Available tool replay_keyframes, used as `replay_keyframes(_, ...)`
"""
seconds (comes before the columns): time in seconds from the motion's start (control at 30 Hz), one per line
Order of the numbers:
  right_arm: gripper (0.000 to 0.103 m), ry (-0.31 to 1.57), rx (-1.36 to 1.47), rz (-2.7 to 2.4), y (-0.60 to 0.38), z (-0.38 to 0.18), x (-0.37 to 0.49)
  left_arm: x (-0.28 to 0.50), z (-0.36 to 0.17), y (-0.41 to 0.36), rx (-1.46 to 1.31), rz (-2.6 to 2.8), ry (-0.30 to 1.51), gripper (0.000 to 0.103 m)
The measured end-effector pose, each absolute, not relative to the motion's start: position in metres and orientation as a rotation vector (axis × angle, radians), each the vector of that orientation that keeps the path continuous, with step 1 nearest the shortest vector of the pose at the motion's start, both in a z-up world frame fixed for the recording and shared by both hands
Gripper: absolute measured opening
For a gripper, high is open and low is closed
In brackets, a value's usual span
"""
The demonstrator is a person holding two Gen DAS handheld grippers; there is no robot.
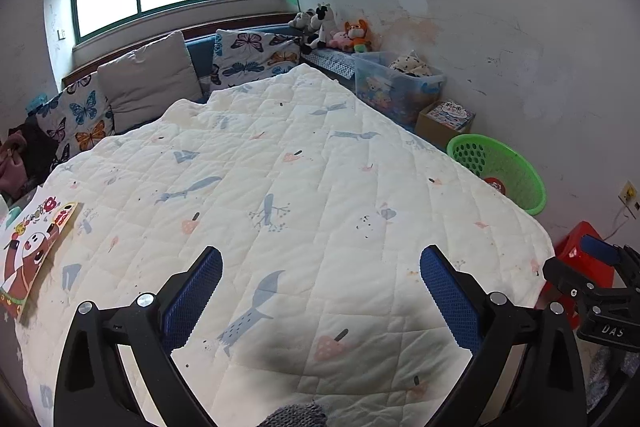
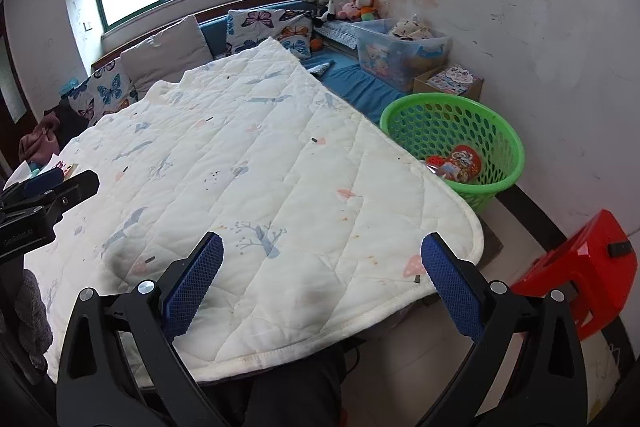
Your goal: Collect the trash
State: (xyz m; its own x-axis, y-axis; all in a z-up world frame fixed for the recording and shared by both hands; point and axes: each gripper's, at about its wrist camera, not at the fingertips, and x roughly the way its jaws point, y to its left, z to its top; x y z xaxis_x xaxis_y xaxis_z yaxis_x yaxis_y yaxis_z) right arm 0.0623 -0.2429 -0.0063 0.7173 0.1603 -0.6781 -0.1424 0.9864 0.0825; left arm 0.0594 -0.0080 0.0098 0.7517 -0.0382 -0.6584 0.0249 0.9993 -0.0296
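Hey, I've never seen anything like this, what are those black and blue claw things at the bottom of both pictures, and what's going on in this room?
Those claws are handheld grabbing tools; a person holds one in each hand, each carrying a wide-angle camera looking along its fingers. One picture comes from the left tool, the other from the right tool. Both are open and hold nothing. They hover over a bed covered by a white quilt. At the quilt's left edge lies a colourful printed packet. On the right beside the bed stands a green basket with some red wrappers inside, and nearer, a red stool.
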Motion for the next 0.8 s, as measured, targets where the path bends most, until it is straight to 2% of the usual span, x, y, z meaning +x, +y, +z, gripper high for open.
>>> replay_keyframes(0.8,0.098,0.751,0.010,0.202,-0.2377,-0.0059,0.0666,0.0522,0.0072,-0.0098,-0.033,-0.006,0.730,0.096)
